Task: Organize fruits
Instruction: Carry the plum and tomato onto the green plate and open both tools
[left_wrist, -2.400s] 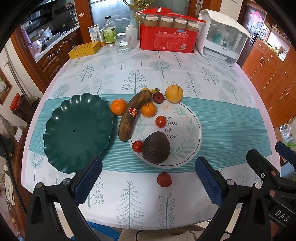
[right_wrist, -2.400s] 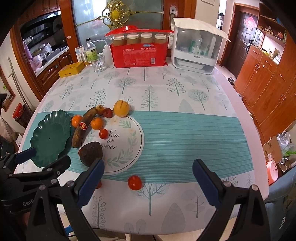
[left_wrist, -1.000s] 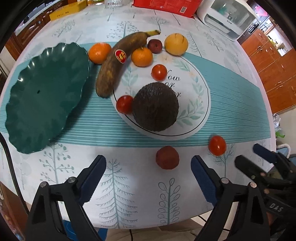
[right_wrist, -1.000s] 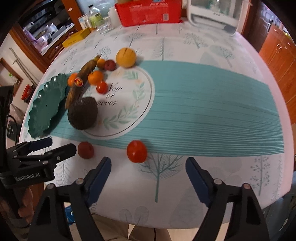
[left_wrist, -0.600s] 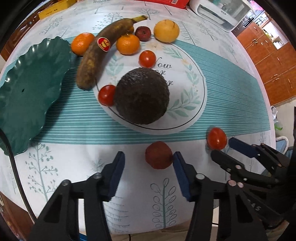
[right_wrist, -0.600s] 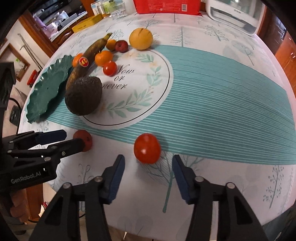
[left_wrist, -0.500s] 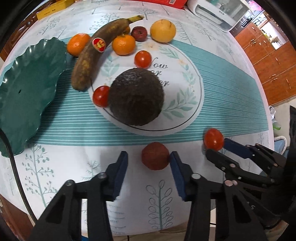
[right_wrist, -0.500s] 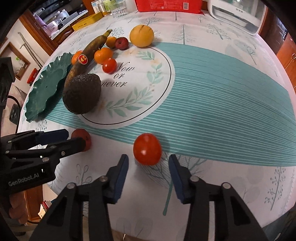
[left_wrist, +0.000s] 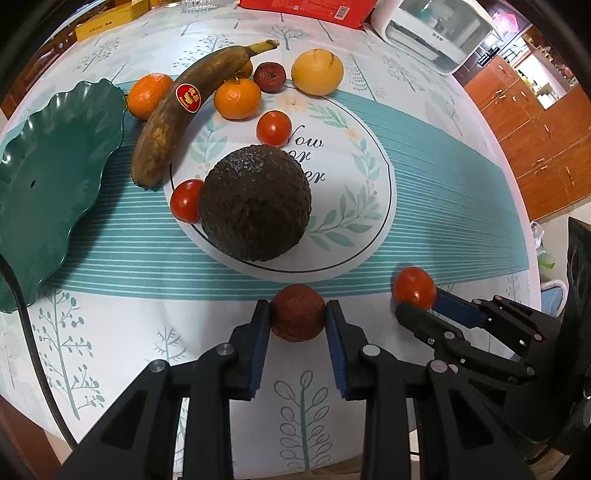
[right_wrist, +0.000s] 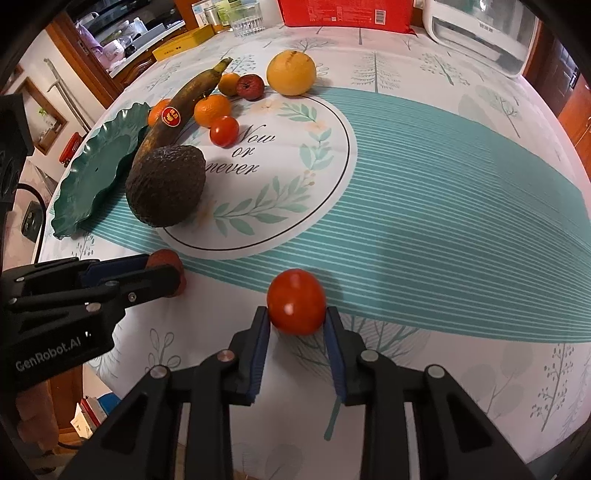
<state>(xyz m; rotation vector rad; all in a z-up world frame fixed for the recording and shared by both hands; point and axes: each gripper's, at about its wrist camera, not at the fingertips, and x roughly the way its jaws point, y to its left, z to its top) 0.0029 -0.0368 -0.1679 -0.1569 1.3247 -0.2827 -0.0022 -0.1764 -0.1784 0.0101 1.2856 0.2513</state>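
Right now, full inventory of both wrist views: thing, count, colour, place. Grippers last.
tomatoes: 3, red; one between the right pads, two by the avocado
dark red fruit: 1, between the left pads, near table edge
small dark red fruit: 1, beside the banana tip
avocado: 1, dark brown, on the printed circle
banana: 1, browned, red sticker, left of circle
mandarins: 3, orange, along the banana
yellow citrus: 1, far edge of circle
plate: 1, dark green, left
red box: 1, far edge
white appliance: 1, far right
left gripper: shut on dark red fruit
right gripper: shut on tomato
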